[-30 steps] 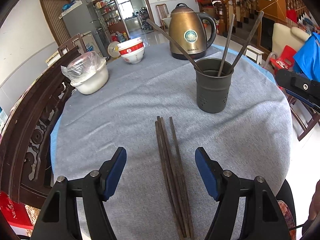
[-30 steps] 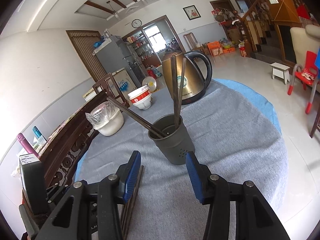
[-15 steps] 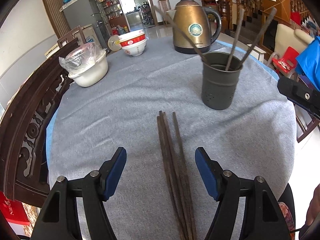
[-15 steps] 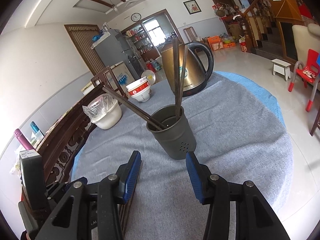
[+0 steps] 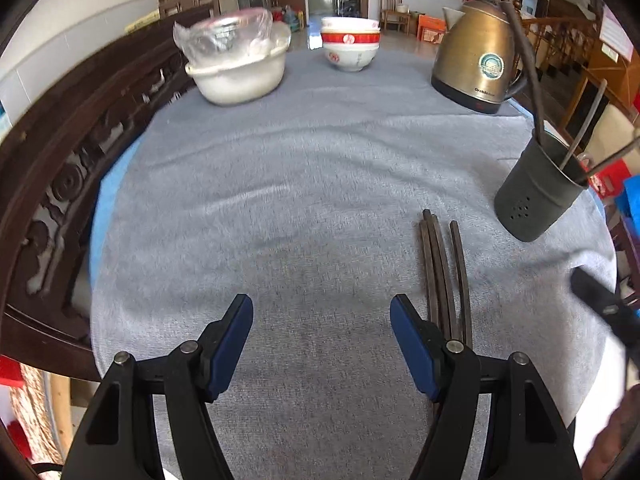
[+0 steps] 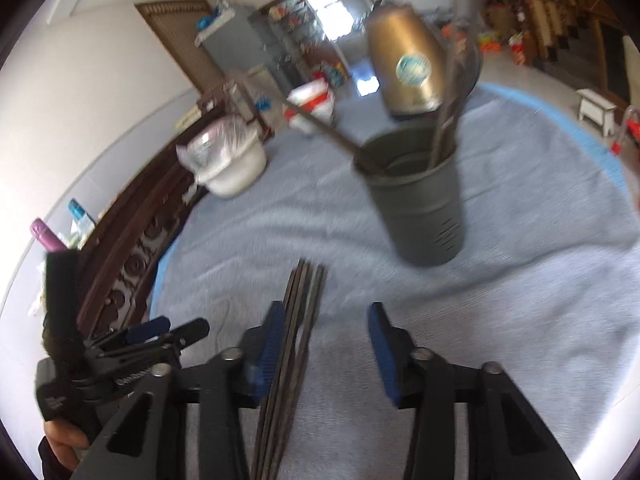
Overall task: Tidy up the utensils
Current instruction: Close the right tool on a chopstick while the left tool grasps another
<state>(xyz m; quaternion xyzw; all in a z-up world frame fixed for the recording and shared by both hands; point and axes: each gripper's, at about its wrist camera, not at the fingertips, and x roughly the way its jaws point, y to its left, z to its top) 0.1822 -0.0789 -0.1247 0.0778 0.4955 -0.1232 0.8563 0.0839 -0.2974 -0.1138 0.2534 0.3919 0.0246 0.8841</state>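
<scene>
Several dark wooden chopsticks (image 5: pixel 442 272) lie side by side on the grey tablecloth (image 5: pixel 304 184); in the right wrist view the chopsticks (image 6: pixel 296 328) run between my right fingers, close to the left one. A dark grey holder cup (image 5: pixel 536 196) with a few chopsticks standing in it sits at the right; it also shows in the right wrist view (image 6: pixel 420 208). My left gripper (image 5: pixel 322 328) is open and empty, left of the loose chopsticks. My right gripper (image 6: pixel 326 336) is open above them.
A brass kettle (image 5: pixel 478 64) stands at the back right, stacked red-and-white bowls (image 5: pixel 350 48) at the back middle, a white basin covered in plastic (image 5: pixel 238 64) at the back left. A carved dark chair back (image 5: pixel 60 184) lines the table's left edge.
My left gripper has swung left, so the loose chopsticks now lie at its right finger. My right gripper has moved left and down over the chopsticks. Both stay open.
</scene>
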